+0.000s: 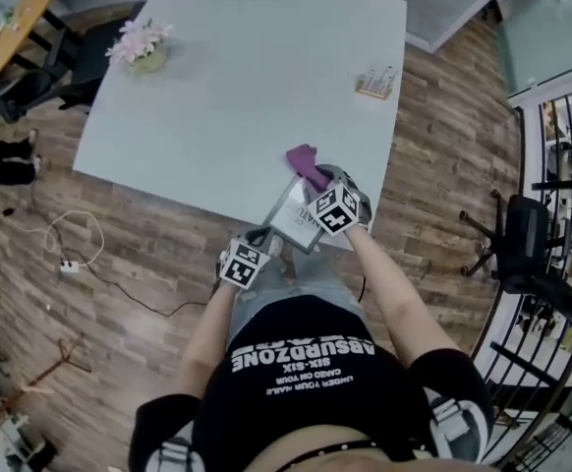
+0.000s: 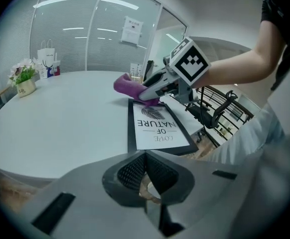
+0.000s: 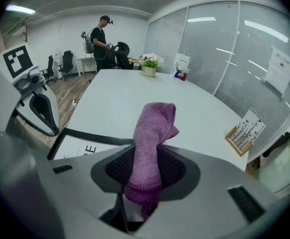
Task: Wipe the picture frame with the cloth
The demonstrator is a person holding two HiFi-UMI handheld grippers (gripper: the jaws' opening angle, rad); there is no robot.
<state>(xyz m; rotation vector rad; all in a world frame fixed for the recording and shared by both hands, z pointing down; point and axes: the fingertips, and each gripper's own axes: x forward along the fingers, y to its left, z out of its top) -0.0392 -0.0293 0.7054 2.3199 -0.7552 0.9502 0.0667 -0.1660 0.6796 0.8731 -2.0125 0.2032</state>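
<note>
A black picture frame (image 1: 294, 222) with a white print lies flat at the near edge of the white table (image 1: 237, 87). The print reads "LOVE OF NATURE" in the left gripper view (image 2: 157, 126). My right gripper (image 1: 318, 181) is shut on a purple cloth (image 1: 307, 163), which hangs over the frame's far end. In the right gripper view the cloth (image 3: 152, 133) stands up between the jaws, with the frame (image 3: 80, 142) below left. My left gripper (image 1: 257, 247) sits at the frame's near left corner, off the table edge. Its jaws (image 2: 146, 157) meet at the tips with nothing seen between them.
A pot of pink flowers (image 1: 146, 47) stands at the table's far left and a small wooden holder (image 1: 375, 84) at its far right. An office chair (image 1: 522, 244) and a railing are on the right. A cable and power strip (image 1: 70, 264) lie on the floor. A person (image 3: 99, 39) stands far behind.
</note>
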